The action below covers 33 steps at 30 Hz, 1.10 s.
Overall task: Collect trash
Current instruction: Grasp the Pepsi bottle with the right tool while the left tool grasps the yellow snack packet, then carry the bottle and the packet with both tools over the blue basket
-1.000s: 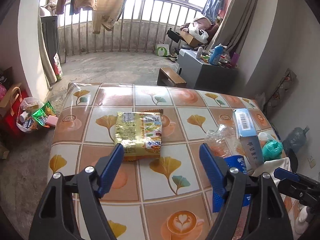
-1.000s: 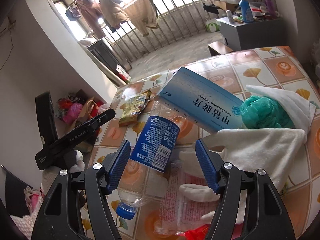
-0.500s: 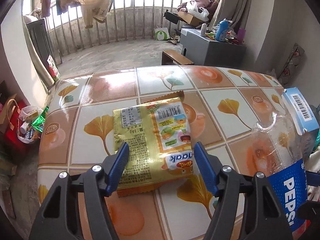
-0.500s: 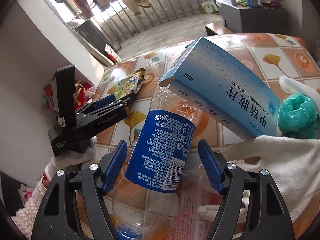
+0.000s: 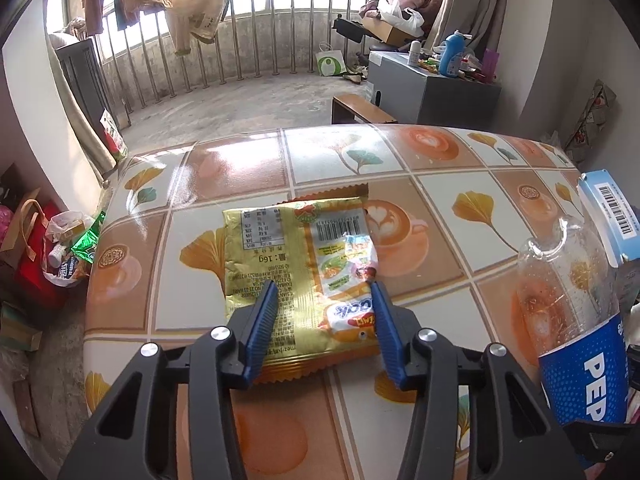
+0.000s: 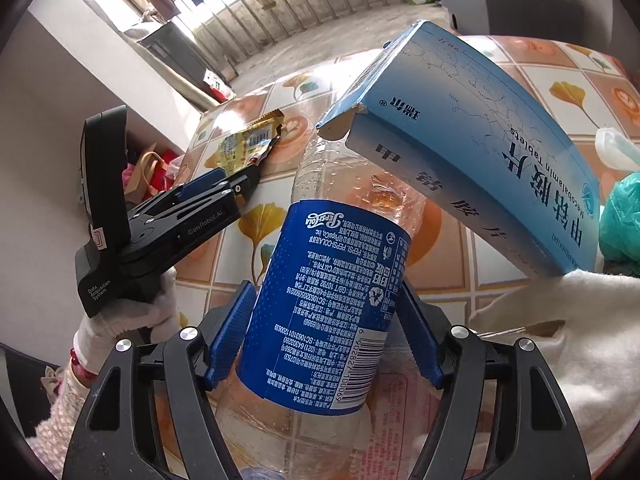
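Observation:
A yellow snack wrapper lies flat on the tiled table. My left gripper stands over the wrapper's near end. Its jaws are closing with the wrapper between them, and the foil is not pinched. From the right wrist view I see the left gripper, held in a white-gloved hand, tips at the wrapper. A clear Pepsi bottle with a blue label lies between the fingers of my right gripper. Those jaws are closing and both pads touch the label. The bottle also shows at the right of the left wrist view.
A blue medicine box leans on the bottle's far end. A white cloth and a green plastic bag lie to the right. A flat printed plastic sheet lies under the bottle. On the floor at left sits a bag of rubbish.
My left gripper came down and forward onto the snack wrapper and its jaws narrowed. My right gripper moved in around the Pepsi bottle, which now fills the gap between its fingers.

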Tool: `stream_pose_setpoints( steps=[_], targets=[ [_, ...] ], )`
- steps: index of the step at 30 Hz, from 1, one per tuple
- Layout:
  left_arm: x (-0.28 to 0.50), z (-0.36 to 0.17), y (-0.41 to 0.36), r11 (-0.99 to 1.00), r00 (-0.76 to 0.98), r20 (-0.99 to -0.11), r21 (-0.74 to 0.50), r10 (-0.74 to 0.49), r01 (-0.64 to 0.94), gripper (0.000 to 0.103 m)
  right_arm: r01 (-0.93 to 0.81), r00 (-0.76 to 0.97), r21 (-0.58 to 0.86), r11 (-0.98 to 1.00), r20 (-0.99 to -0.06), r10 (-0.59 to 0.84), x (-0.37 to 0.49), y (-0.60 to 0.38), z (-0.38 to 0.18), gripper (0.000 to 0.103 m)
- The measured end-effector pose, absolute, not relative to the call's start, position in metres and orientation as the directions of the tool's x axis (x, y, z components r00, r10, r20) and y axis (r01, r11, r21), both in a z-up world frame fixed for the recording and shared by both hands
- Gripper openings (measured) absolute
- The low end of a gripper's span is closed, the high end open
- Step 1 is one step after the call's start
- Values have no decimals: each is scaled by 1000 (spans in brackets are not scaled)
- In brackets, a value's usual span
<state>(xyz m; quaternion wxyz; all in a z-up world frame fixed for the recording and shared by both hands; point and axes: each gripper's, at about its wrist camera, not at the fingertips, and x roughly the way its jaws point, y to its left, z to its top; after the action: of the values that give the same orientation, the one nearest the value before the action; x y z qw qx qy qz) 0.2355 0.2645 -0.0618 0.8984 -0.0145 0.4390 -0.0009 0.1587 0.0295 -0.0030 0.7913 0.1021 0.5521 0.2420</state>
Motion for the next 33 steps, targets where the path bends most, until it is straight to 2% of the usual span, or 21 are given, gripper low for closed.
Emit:
stream_pose_setpoints(
  steps=[1, 4, 8, 9, 10, 20, 33],
  targets=[
    [235, -61, 265, 999, 615, -788, -33, -21, -9, 37, -271, 271, 432, 860, -824, 498, 158, 28, -3, 65],
    [234, -61, 267, 999, 615, -788, -42, -28, -9, 32, -269, 258, 449, 852, -818, 513, 157, 23, -2, 64],
    [229, -58, 273, 998, 616, -787, -56, -35, -15, 31, -288, 245, 473, 833, -804, 541, 160, 22, 1, 64],
    [228, -56, 274, 998, 616, -787, -61, -37, -18, 25, -296, 241, 481, 825, -798, 552, 159, 23, 2, 64],
    [226, -54, 276, 998, 617, -786, -64, -39, -19, 9, -302, 235, 492, 816, -792, 564, 158, 22, 3, 64],
    [189, -18, 303, 986, 668, -742, -149, -63, -72, 4, -404, 192, 602, 688, -680, 708, 143, 19, 26, 63],
    [117, 80, 282, 984, 809, -576, -180, -114, 11, 4, -476, 279, 659, 583, -515, 810, 115, -23, 74, 61]
  ],
)
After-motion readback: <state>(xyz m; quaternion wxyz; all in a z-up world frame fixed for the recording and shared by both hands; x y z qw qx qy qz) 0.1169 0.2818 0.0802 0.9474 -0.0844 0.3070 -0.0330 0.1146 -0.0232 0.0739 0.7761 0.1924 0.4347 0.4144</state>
